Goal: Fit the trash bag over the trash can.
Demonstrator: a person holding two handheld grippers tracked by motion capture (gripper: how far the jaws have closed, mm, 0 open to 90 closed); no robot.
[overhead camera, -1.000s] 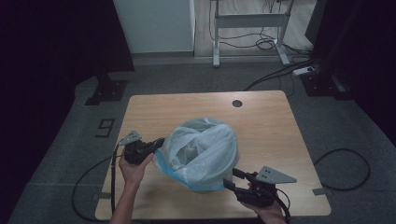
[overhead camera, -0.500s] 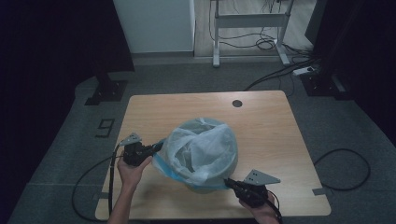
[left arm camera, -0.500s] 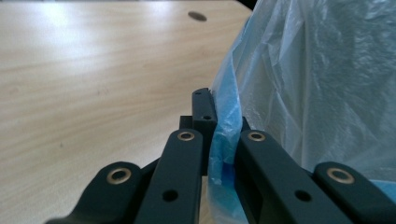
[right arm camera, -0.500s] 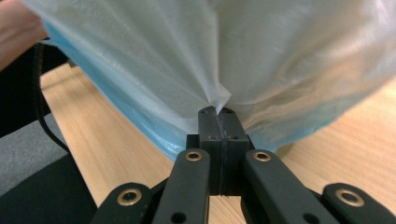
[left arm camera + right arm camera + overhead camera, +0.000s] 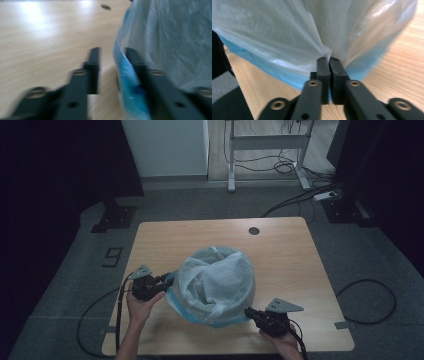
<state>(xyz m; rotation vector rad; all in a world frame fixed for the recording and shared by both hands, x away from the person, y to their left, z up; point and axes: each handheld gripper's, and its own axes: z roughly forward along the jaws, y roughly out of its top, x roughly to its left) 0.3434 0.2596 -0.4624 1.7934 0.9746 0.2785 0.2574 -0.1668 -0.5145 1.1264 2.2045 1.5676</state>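
At the near edge of the light wooden table [image 5: 300, 265], the right gripper [image 5: 253, 312] is held low, its jaws pressed together on a pinched fold of the thin translucent white plastic bag [image 5: 220, 280] that lines a round pale blue bin [image 5: 176, 301]; a slight reopening of those jaws has just taken place, the fold remaining between them. Farther left, the left gripper [image 5: 166, 279] is seen at the bin's side, its jaws having just been opened and now standing apart, the bag's blue-tinted edge lying between them, against one jaw. The bin stands mid-table, and beyond it a small dark round hole [image 5: 254, 230] is set in the tabletop
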